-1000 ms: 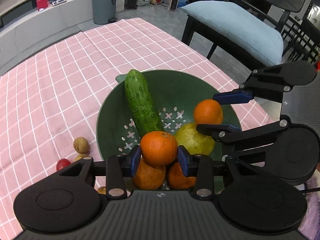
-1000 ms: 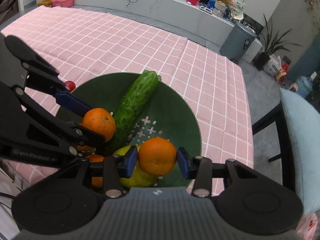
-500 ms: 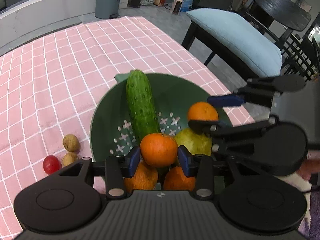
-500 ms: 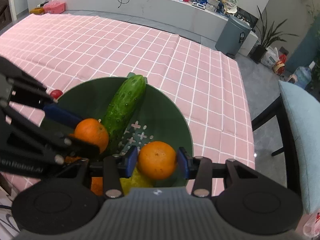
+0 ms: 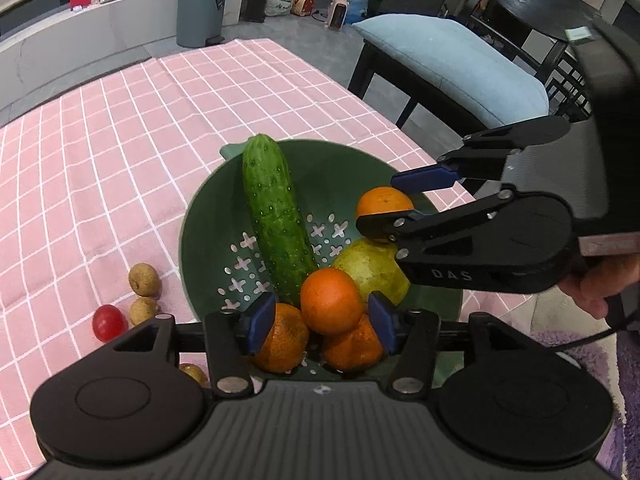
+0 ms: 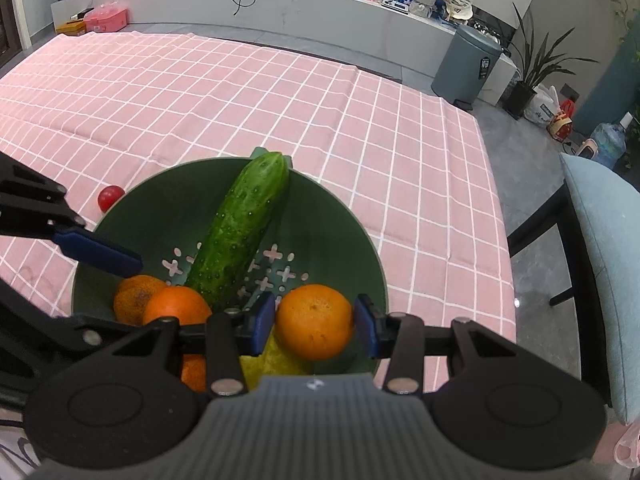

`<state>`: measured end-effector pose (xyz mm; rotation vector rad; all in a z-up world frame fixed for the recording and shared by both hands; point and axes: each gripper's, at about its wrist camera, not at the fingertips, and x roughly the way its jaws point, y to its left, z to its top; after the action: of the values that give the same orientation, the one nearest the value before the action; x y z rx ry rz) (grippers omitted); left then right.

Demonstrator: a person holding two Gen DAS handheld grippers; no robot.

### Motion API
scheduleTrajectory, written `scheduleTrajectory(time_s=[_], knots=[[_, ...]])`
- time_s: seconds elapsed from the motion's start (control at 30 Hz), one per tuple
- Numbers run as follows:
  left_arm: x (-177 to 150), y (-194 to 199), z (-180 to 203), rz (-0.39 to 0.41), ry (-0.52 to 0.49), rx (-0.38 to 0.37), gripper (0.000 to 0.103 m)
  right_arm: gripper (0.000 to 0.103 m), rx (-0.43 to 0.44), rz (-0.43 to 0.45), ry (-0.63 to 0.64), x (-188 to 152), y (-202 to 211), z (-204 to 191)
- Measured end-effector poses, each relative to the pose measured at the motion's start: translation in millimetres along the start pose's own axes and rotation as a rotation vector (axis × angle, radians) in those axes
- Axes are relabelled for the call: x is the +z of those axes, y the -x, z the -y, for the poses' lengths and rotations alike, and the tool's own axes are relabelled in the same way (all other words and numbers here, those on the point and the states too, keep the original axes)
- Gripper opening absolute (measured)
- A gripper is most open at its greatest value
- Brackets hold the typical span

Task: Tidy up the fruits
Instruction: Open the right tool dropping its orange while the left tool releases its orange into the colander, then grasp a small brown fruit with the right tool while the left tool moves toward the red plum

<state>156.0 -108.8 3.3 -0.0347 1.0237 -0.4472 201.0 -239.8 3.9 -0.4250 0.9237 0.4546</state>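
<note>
Now | my left gripper (image 5: pixel 322 322) opening, orange (image 5: pixel 331 300) released into colander (image 5: pixel 200 240) | right gripper (image 6: pixel 315 324) clenched on second orange (image 6: pixel 314 322) | tomato (image 5: pixel 107 323), small brown fruits (image 5: pixel 144 279) remain outside.

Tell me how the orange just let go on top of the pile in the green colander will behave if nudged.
The top orange is round and perched on two oranges, so it would probably roll off. Its skin looks firm, likely not fragile. The left hand-held gripper is opening around it, pads clear.

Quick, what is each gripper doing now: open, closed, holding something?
Left gripper: opening, orange between its pads, no longer pressed.
Right gripper: closed on another orange.
</note>
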Motion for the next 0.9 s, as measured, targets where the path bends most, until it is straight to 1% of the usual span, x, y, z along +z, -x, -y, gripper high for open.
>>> scheduleTrajectory(time_s=[0.23, 0.3, 0.33, 0.37, 0.5, 0.57, 0.73, 0.9], knots=[[-1, 18, -5, 0.037, 0.008, 0.048, 0.064, 0.043, -0.001, 0.013, -0.015, 4, 7, -2], [-3, 25, -6, 0.050, 0.008, 0.067, 0.063, 0.047, -0.005, 0.023, -0.020, 4, 12, -3], [-3, 28, -7, 0.059, 0.006, 0.076, 0.063, 0.052, -0.005, 0.033, -0.027, 4, 16, -5], [-4, 32, -8, 0.066, 0.004, 0.085, 0.064, 0.053, -0.007, 0.044, -0.033, 4, 20, -6], [-8, 47, -12, 0.102, 0.000, 0.120, 0.064, 0.056, -0.009, 0.094, -0.059, 3, 38, -18], [-10, 54, -16, 0.118, -0.002, 0.130, 0.064, 0.059, -0.005, 0.121, -0.081, 2, 47, -25], [-18, 68, -29, 0.148, -0.009, 0.141, 0.064, 0.059, 0.030, 0.170, -0.125, 0, 61, -48], [-29, 75, -47, 0.150, -0.006, 0.160, 0.063, 0.059, 0.029, 0.208, -0.110, -3, 64, -73]])
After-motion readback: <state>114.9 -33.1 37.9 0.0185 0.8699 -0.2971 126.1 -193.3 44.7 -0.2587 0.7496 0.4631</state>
